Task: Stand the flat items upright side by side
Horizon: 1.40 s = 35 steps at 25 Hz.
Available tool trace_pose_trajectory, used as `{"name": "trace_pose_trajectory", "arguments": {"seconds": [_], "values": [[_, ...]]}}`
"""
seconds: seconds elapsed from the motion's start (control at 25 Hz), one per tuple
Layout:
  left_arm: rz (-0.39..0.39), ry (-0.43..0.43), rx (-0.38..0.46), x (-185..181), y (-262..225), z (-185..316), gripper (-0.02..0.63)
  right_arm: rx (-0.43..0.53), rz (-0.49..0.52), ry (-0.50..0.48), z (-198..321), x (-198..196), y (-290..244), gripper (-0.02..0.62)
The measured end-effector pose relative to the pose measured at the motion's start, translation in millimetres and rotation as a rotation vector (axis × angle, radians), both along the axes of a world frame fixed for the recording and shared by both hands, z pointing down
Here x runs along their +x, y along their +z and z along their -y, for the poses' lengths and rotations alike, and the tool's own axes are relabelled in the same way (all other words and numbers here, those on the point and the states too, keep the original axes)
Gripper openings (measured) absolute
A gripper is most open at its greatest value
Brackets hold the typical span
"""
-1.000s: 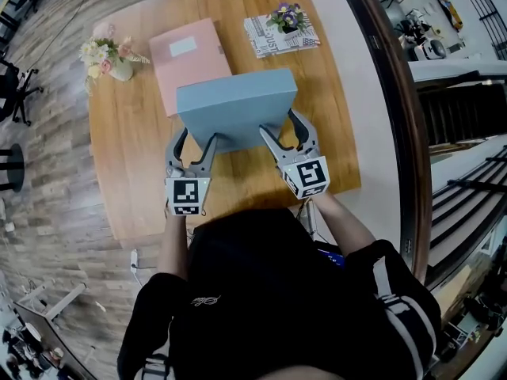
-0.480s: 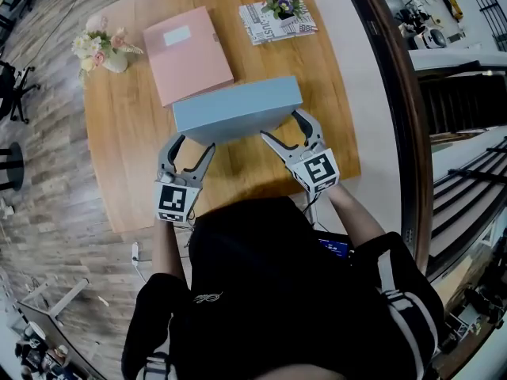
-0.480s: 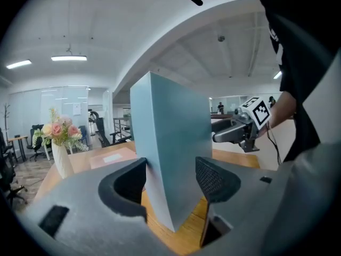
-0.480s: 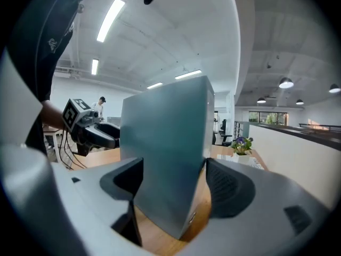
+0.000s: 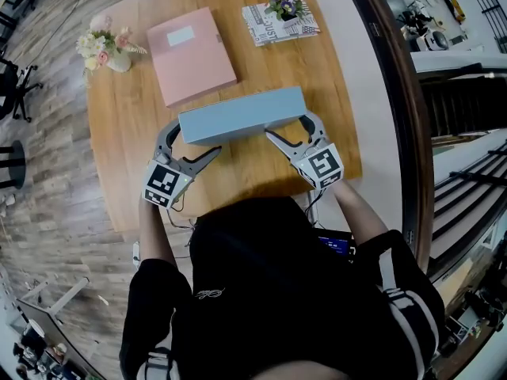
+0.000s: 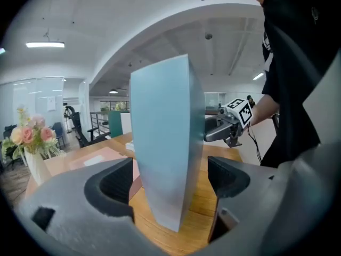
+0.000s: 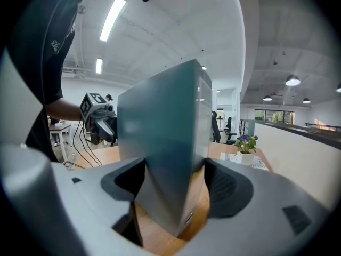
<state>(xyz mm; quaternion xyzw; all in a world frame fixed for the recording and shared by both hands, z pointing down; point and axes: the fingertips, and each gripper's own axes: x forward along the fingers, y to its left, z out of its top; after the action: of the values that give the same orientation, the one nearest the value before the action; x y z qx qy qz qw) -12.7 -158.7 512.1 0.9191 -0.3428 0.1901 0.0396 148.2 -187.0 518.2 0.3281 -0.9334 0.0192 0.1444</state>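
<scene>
A blue file box (image 5: 242,115) stands upright on its long edge across the wooden table (image 5: 238,176). A pink folder (image 5: 192,54) lies flat behind it. My left gripper (image 5: 196,138) straddles the box's left end (image 6: 165,143); its jaws have just been opening, and a gap shows at each pad. At the right end (image 7: 165,143) my right gripper (image 5: 287,127) also has the box between its jaws. Those jaws widened, then eased in slightly, and the pads sit close without pressing.
A vase of pale flowers (image 5: 107,50) stands at the table's back left. A folded newspaper (image 5: 281,24) with a small potted plant on it lies at the back right. The table's right edge meets a curved dark railing (image 5: 388,93).
The blue box has been tipped from a leaning tilt to standing upright on its edge. The left gripper swung outward to the left and opened wider.
</scene>
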Motion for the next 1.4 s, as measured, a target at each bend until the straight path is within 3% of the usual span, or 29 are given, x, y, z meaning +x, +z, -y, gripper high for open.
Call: {"name": "trace_pose_trajectory", "arguments": {"seconds": [0.2, 0.4, 1.12, 1.4], "values": [[0.047, 0.072, 0.019, 18, 1, 6, 0.44, 0.01, -0.019, -0.031, -1, -5, -2, 0.351], [0.053, 0.014, 0.056, 1, -2, -2, 0.397, 0.012, -0.034, -0.082, -3, -30, -6, 0.351], [0.07, -0.553, 0.065, -164, 1, -90, 0.385, 0.026, -0.055, -0.625, -24, -233, -2, 0.356], [0.053, -0.739, 0.074, -216, 0, -116, 0.38, 0.022, -0.071, -0.787, -35, -308, 0, 0.359]]}}
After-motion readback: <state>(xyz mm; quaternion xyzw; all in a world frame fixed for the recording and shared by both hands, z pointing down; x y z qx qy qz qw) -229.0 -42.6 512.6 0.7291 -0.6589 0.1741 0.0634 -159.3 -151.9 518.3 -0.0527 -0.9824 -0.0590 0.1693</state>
